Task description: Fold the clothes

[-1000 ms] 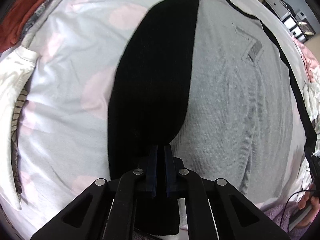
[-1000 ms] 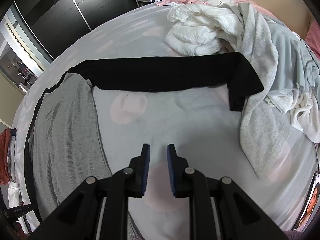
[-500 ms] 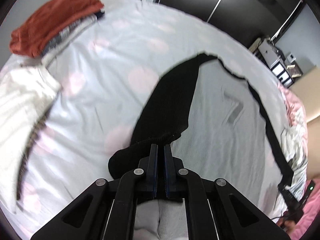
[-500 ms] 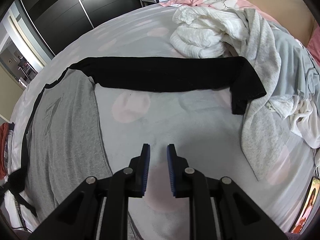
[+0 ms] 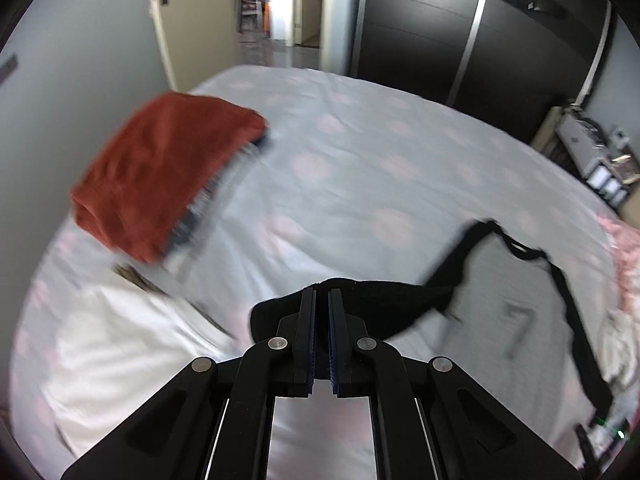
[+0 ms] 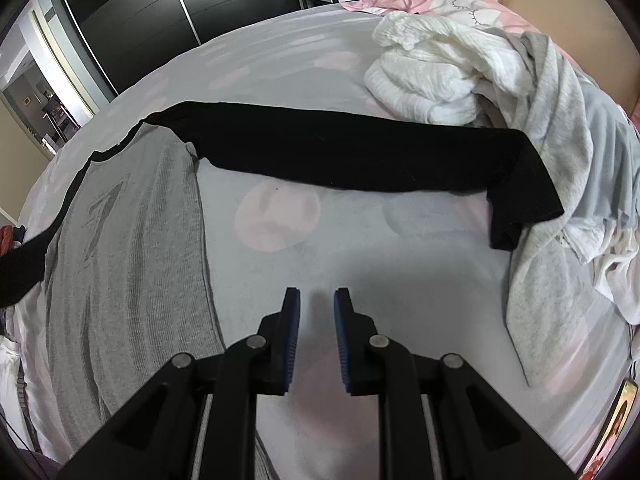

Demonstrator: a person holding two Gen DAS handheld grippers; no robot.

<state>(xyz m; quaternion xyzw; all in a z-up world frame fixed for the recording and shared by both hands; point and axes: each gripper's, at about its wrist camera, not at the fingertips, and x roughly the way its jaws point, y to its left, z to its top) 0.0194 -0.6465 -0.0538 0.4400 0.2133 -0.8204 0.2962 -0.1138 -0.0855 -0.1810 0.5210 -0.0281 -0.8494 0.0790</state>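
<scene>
Right wrist view: the bed [image 6: 360, 248], the largest thing here, is covered by a smooth pale grey sheet printed with soft pink dots. Spread flat across its left part lies the shirt [image 6: 132, 240], a long-sleeved raglan top with a ribbed, heather-grey body, a faint darker chest mark and a thin black neckline. Its right sleeve [image 6: 360, 156], plain matte black, stretches straight out over the sheet, and the cuff end bends downward against a heap of unfolded laundry [image 6: 520, 100]. That heap mixes a crinkled white knit, a speckled light-grey garment and pale blue cloth. The right hand-held gripper [image 6: 316, 300] hovers above bare sheet beside the grey body, its blue-padded jaws parted with nothing between them.

In the blurred left wrist view, the left hand-held gripper [image 5: 321, 300] is pinched tight on the black left sleeve [image 5: 380, 304], which hangs lifted off the bed and trails back to the shoulder. To the left sits a stack of folded clothes [image 5: 160, 176] topped by a rust-red piece, with rumpled white fabric [image 5: 132, 352] just below it. Dark glossy wardrobe doors [image 5: 440, 32] stand beyond the bed.
</scene>
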